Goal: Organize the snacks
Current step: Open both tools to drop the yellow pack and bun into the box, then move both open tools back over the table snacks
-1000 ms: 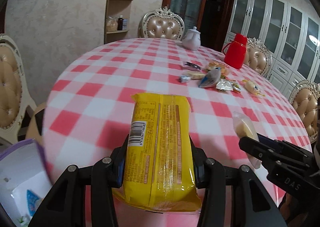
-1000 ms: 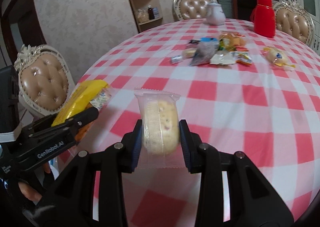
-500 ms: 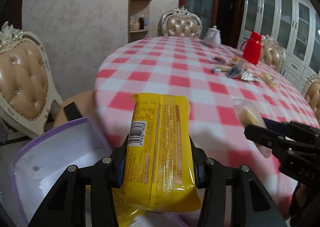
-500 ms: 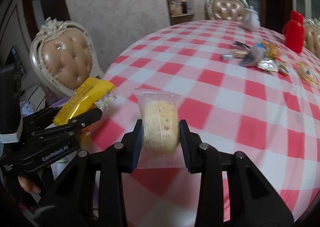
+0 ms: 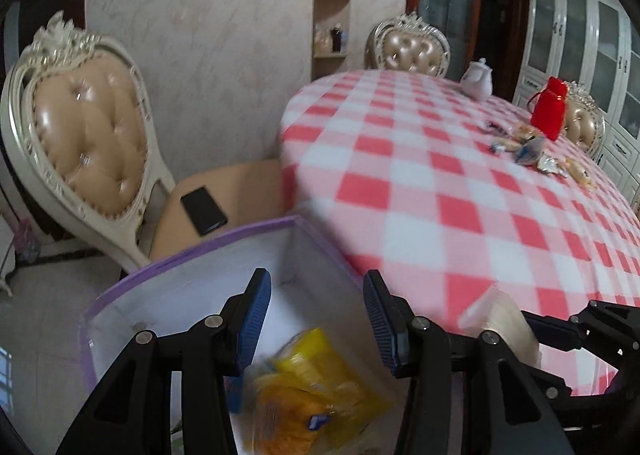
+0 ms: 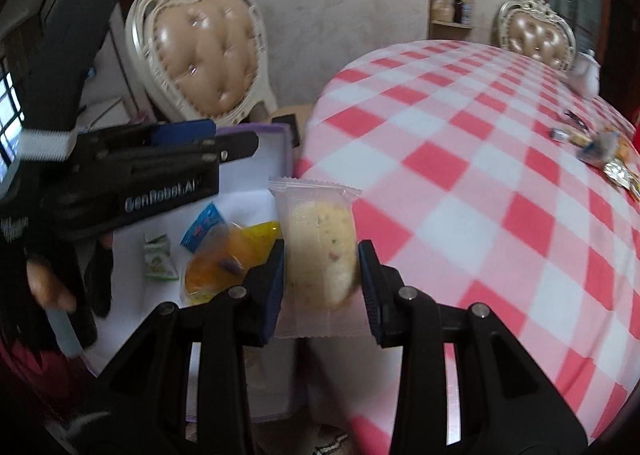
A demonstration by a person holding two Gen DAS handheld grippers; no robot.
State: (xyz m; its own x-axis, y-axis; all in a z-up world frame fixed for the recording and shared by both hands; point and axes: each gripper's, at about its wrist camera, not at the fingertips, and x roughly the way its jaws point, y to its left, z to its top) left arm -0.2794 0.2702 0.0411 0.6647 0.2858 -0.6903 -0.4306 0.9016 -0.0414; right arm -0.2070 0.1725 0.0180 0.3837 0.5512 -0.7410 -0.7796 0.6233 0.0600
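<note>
My left gripper (image 5: 316, 295) hangs open over a white box with a purple rim (image 5: 192, 255), nothing between its blue pads. Below it, inside the box, lies the yellow snack packet (image 5: 304, 387), blurred. My right gripper (image 6: 322, 259) is shut on a round pale cake in a clear wrapper (image 6: 320, 223), held upright at the table's edge, just right of the box (image 6: 256, 131). In the right wrist view the left gripper (image 6: 172, 159) reaches over the box from the left, above the yellow packet (image 6: 228, 267). The wrapped cake (image 5: 504, 323) also shows low right in the left wrist view.
A blue packet (image 6: 202, 227) and a green one (image 6: 160, 263) lie in the box. More snacks (image 5: 532, 153) sit far across the checked table (image 5: 400, 195), near a red jug (image 5: 550, 115) and a teapot (image 5: 478, 79). A padded chair (image 5: 84, 135) with a phone (image 5: 203, 210) stands behind the box.
Both grippers swung left off the table toward the box. The left gripper let go of the yellow packet, which now lies in the box. The right still holds the cake.
</note>
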